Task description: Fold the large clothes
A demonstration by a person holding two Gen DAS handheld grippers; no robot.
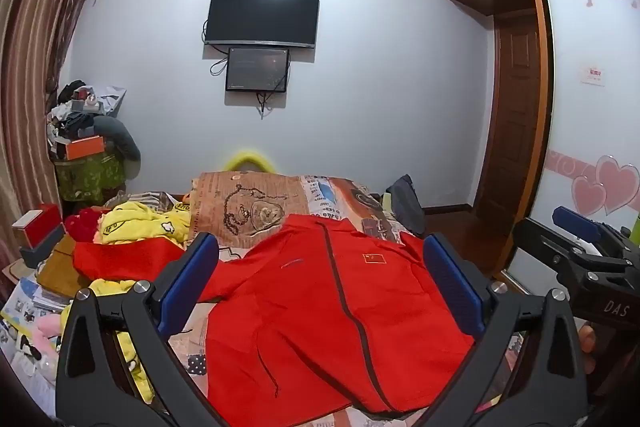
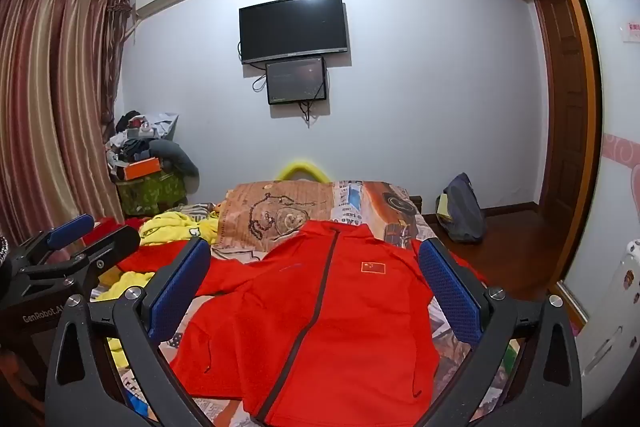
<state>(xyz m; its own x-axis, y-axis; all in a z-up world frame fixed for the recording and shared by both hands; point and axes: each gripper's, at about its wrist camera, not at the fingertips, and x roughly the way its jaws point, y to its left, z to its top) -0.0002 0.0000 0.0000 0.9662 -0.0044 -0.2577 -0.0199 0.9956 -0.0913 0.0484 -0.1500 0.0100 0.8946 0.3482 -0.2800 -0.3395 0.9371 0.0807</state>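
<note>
In the right wrist view, the left gripper [image 2: 76, 239] enters at the middle left edge, a black frame with blue pads; white lettering on its body at the lower left reads "GenRobot.A", the rest cut off by the finger in front. Its pads look parted there, and they grip nothing. In its own view the left gripper [image 1: 320, 283] fills the lower frame with its two blue-padded fingers spread wide, one at lower left and one at lower right, nothing between them but air.

The red jacket [image 1: 320, 307] lies flat, front up, on the patterned bedspread [image 1: 248, 203], in the lower centre of both views. A dark zipper runs down its middle, and a small red flag patch with yellow stars sits on the chest right of the zipper. One sleeve trails toward the left of the frame, near a yellow garment [image 1: 148, 223]. The jacket lies below and ahead of both pairs of fingers, framed between them, untouched.

The right gripper [image 2: 316, 287] likewise holds its fingers wide apart at the lower corners of its own view, empty, hovering over the jacket's hem. In the left wrist view the right gripper [image 1: 576, 247] shows at the middle right edge, with "DAS" printed in white on its black body; fingertips of the hand [image 1: 588, 343] holding it show just beneath.
</note>
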